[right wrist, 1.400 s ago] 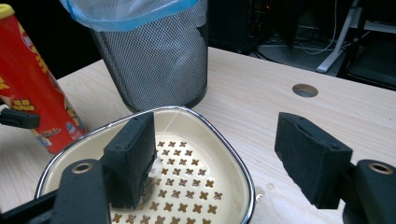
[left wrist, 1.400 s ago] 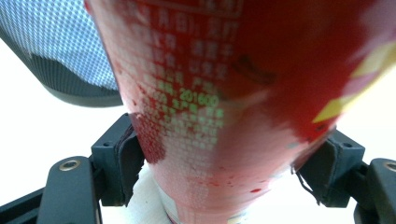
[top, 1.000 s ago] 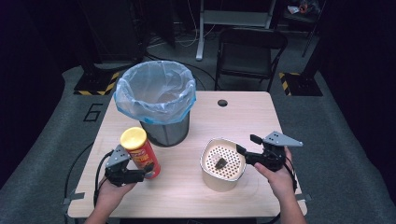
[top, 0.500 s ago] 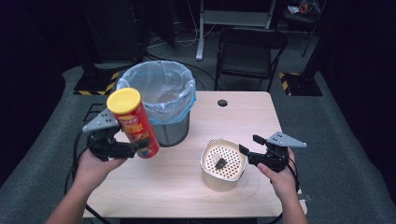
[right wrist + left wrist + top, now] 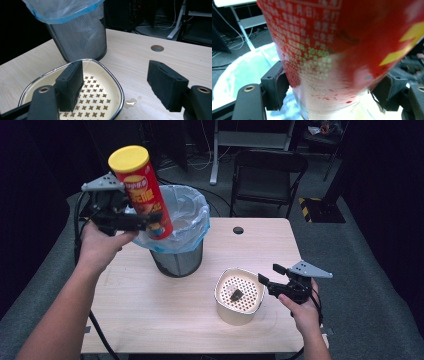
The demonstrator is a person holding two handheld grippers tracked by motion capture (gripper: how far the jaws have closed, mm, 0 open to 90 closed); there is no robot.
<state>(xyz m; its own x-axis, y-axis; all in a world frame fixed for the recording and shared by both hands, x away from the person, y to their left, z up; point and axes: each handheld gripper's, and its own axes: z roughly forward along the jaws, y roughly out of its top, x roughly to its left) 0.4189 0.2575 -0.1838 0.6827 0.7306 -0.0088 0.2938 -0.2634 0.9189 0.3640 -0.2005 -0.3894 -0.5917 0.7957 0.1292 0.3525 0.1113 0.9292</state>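
Observation:
A red chips can (image 5: 142,190) with a yellow lid hangs tilted in the air over the left rim of the mesh bin (image 5: 177,260). My left gripper (image 5: 145,220) is shut on the can's lower half. In the left gripper view both pads (image 5: 278,86) press the can (image 5: 332,50), with the blue liner below. My right gripper (image 5: 268,275) stands open at the right rim of a cream perforated bowl (image 5: 239,315) holding a small dark piece (image 5: 236,294). In the right gripper view one pad (image 5: 71,85) is over the bowl (image 5: 50,72) and the other is outside, neither touching the rim.
The bin (image 5: 80,40) has a blue plastic liner (image 5: 192,210) and stands at the table's (image 5: 150,310) back left. A cable hole (image 5: 238,230) sits at the back middle. Drops of water (image 5: 130,102) lie beside the bowl. A folding chair (image 5: 267,175) stands behind the table.
My left gripper has lifted the chips can off the table, up and back to above the bin's rim. The right gripper and the bowl have stayed put.

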